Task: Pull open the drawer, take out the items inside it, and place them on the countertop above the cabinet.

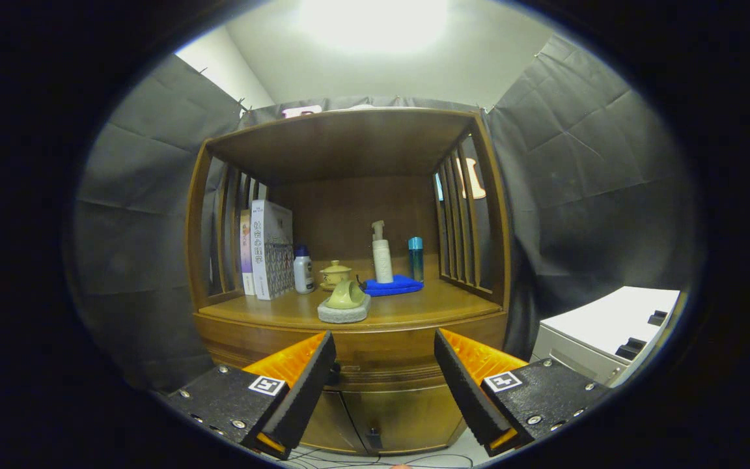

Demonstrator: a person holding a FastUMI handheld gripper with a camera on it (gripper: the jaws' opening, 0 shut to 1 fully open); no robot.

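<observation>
Ahead: one closed wooden drawer front (385, 372) between spread, empty gripper (385, 384) fingers. On wooden countertop (414, 306): two books (267, 251), three bottles, one blue cloth (393, 285). Front edge bare.

We see one strong light on the ceiling (375, 23), and it burns out to plain white glare. Under the cabinet (349, 339) top the recess is dimmer, with soft shadow on its back wall. The table (414, 306) surface shines a little. The fisheye lens bends the cabinet posts outward, and the cloth wall (583, 195) grows dark toward the rim. The gripper (385, 365), its fingers spread apart, looks sharp enough; the small bottles (382, 257) are slightly soft.
</observation>
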